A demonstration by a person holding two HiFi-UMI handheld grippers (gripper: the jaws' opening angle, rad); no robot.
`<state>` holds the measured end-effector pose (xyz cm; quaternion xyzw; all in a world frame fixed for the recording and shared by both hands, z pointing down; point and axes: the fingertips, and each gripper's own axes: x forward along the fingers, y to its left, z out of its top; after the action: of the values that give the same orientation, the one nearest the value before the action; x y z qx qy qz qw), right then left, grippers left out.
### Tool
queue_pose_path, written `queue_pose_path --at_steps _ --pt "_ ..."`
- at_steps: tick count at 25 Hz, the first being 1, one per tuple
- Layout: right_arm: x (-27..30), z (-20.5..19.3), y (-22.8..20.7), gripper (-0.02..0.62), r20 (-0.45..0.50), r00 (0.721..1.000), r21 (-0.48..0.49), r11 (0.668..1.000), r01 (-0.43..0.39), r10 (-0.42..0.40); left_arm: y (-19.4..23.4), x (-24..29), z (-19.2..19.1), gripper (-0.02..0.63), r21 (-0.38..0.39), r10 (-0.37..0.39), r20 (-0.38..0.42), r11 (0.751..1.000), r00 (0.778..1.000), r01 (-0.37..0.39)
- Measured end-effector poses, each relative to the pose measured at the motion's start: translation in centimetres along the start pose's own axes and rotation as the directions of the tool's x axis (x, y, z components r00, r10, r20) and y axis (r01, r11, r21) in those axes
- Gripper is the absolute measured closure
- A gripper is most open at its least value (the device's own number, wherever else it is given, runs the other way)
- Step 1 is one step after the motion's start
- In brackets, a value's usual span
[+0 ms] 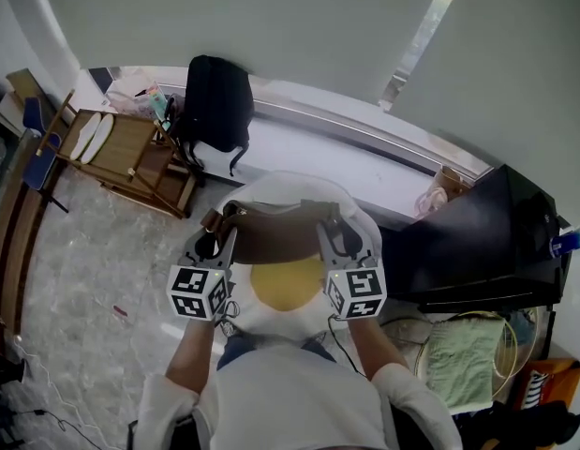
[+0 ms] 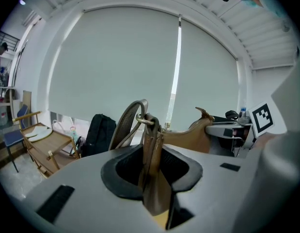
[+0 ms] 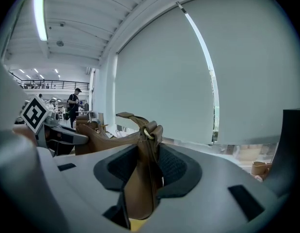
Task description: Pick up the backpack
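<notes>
We've got the brown bag slung between both grippers, clear of the floor and over a white thing w/ a yellow centre. We take it as the task's bag, since it's the one in hand. The left gripper has its jaws pinching the leather tab at one end. The right gripper pinches the matching tab at the other end. Neither pair is fully together; the leather fills the gap.

What could go wrong, as we judge it:
- Each hold is on a narrow tab only, so if the hands drift apart the pull runs straight along the pads and a tab could slide out.
- Lose one side and the bag swings off the other grip – prob. drops.
- The strap loops loose off its ring, so it could snag a jaw or the wooden chair if we swing that way.
- Uneven lift, i.e. one hand higher, would tip the body and load one tab more.

Count: 2 grippers, 1 brown bag, 2 end tabs gripped, 1 metal ring seen at each end – 2 total. There's also 1 black backpack, upright on the window ledge against the blind, well apart from us and untouched, and 1 wooden chair.
</notes>
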<state>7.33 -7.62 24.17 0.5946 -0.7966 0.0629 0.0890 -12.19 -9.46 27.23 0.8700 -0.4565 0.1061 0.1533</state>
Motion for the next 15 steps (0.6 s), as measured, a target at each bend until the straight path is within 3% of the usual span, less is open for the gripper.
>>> queue_pose_path --at_steps 15 --pt "-3.9 4.3 1.4 0.437 0.109 0.994 -0.017 1.0 -0.016 0.017 -2.0 -4.2 3.7 0.492 0.032 0.014 0.084 0.999 0.996 -0.016"
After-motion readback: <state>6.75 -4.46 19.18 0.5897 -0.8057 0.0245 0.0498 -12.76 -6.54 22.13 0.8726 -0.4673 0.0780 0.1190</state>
